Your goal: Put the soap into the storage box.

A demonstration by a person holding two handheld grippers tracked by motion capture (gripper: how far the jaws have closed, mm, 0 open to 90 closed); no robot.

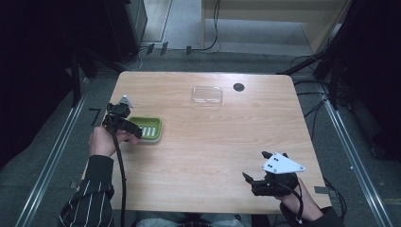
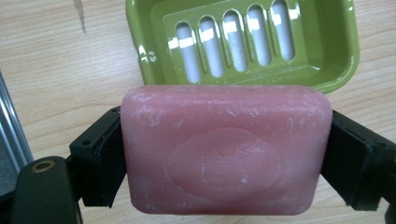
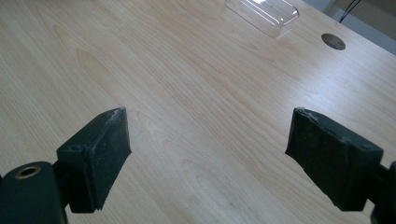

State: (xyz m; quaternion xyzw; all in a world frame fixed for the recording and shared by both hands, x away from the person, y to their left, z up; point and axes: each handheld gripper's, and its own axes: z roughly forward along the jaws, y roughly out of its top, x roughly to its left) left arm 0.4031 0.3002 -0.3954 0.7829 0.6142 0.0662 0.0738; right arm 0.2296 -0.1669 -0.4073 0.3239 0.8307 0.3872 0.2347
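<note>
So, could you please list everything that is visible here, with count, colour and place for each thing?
soap bar: one, pink, clamped between the jaws of the left gripper, just short of the dish
soap dish: one, green with a slotted floor, no soap in it, at the table's left side
clear lid: one, transparent, lying toward the table's far edge
table: one, light wood, with a dark round hole near the lid
left gripper: one, black, over the dish's near-left edge, shut on the soap bar
right gripper: one, black with a grey plate on top, near the table's near-right corner, jaws wide apart and holding nothing
sleeve: one, dark with thin pale stripes, on the person's left arm
</note>
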